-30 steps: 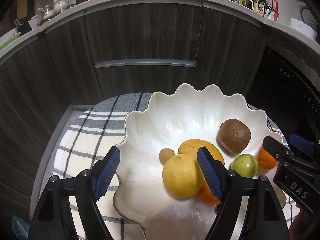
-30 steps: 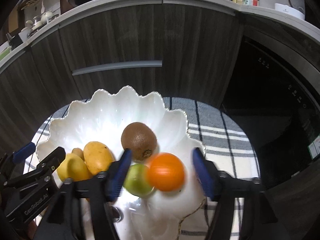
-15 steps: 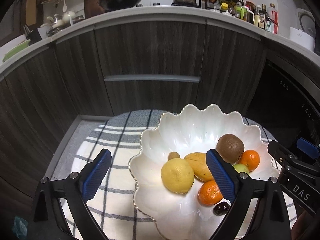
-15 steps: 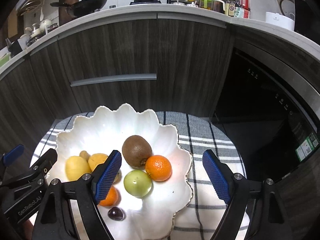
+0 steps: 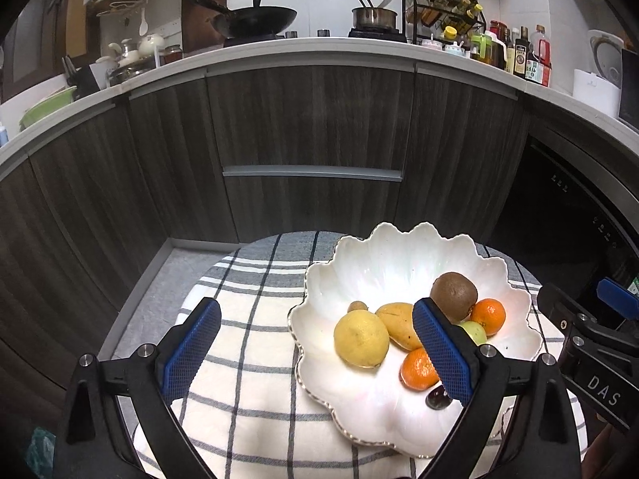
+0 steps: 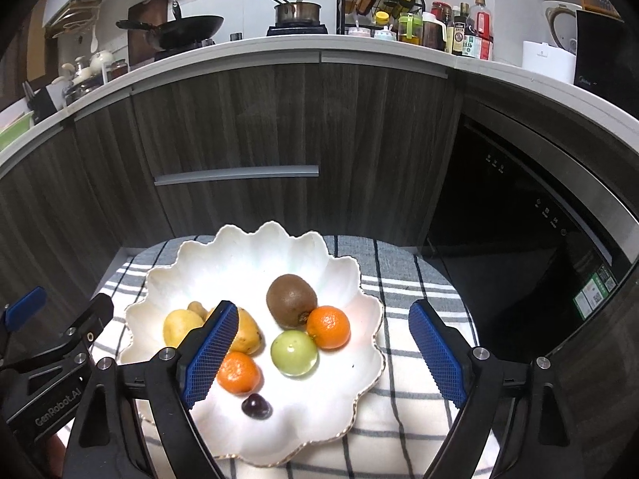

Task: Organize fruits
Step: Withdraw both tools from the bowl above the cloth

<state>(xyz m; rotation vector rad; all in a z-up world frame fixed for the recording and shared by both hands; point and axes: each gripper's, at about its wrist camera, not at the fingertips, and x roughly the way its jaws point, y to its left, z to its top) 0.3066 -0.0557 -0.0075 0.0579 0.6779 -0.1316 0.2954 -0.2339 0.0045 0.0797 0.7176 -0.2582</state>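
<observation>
Left wrist view: the left gripper (image 5: 315,353) hangs above the checked cloth (image 5: 247,319) with its blue pads spread wide and nothing between them. A second ago those pads bracketed the lemon (image 5: 361,338); now the lemon lies free in the scalloped white bowl (image 5: 399,255), touching the mango (image 5: 401,325), and the whole bowl sits lower and smaller in view, with the counter and stove now showing above. A small brown fruit (image 5: 356,305), a kiwi (image 5: 454,295), two oranges and a green fruit (image 5: 474,331) share the bowl, plus a dark cherry-like fruit (image 5: 437,397) near the front rim. The right gripper (image 5: 591,343) edges in at the far right.

Right wrist view: the right gripper (image 6: 323,353) is opening, its pads wide apart and clear of everything. A second ago the orange (image 6: 328,326) was a blur between them; now it rests just beside the kiwi (image 6: 291,300) and the green fruit (image 6: 294,353), well forward of the pads. The second orange (image 6: 238,372) lies partly behind the near pad. The bowl (image 6: 359,319) has dropped away in view here too.

Both releases appear complete. No fruit shows on the cloth outside the bowl, so the gathering seems at or near its end.
</observation>
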